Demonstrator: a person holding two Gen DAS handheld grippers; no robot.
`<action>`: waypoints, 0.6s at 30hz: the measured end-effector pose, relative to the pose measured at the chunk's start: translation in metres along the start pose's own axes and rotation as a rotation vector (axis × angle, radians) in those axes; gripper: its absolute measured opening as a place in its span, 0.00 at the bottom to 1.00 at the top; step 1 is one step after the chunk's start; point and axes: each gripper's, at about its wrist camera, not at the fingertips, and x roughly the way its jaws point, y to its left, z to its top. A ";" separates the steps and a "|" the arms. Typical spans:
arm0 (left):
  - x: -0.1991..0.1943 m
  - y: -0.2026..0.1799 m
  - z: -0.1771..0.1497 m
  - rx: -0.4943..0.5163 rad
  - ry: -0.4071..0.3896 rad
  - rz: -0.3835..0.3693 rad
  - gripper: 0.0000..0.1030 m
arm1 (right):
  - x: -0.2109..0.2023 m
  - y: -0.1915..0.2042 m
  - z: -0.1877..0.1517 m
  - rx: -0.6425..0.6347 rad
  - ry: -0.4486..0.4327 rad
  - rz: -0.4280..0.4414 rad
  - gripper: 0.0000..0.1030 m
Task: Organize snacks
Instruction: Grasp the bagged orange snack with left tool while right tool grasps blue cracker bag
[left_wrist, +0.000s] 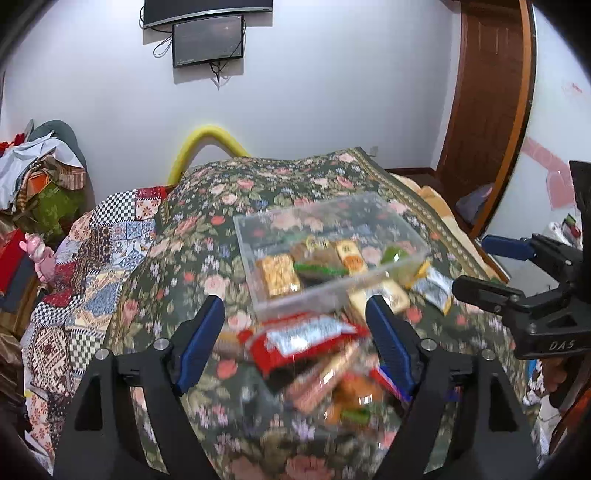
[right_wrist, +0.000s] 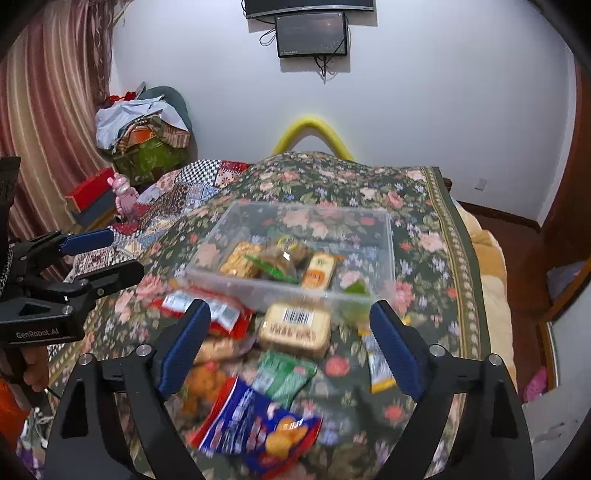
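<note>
Right wrist view: floral bedspread (right_wrist: 424, 206); clear plastic box (right_wrist: 384, 236) on it, holding several snacks; loose snack packets just in front, blue bag (right_wrist: 255, 428) nearest. Right gripper (right_wrist: 291, 343) fingers spread, empty; left gripper (left_wrist: 295, 332) likewise spread, empty, above red packet (left_wrist: 306, 338).

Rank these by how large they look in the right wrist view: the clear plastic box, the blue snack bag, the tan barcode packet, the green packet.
1. clear plastic box
2. blue snack bag, though nearness to the camera enlarges it
3. tan barcode packet and green packet look alike; not ranked.
</note>
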 end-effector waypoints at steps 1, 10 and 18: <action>-0.001 -0.001 -0.007 0.000 0.006 -0.003 0.78 | 0.001 0.001 -0.006 0.008 0.009 -0.001 0.90; 0.006 -0.007 -0.060 -0.032 0.092 -0.030 0.78 | 0.035 0.010 -0.058 0.064 0.170 0.003 0.99; 0.016 -0.008 -0.078 -0.060 0.147 -0.062 0.78 | 0.065 0.011 -0.079 0.064 0.259 -0.009 0.99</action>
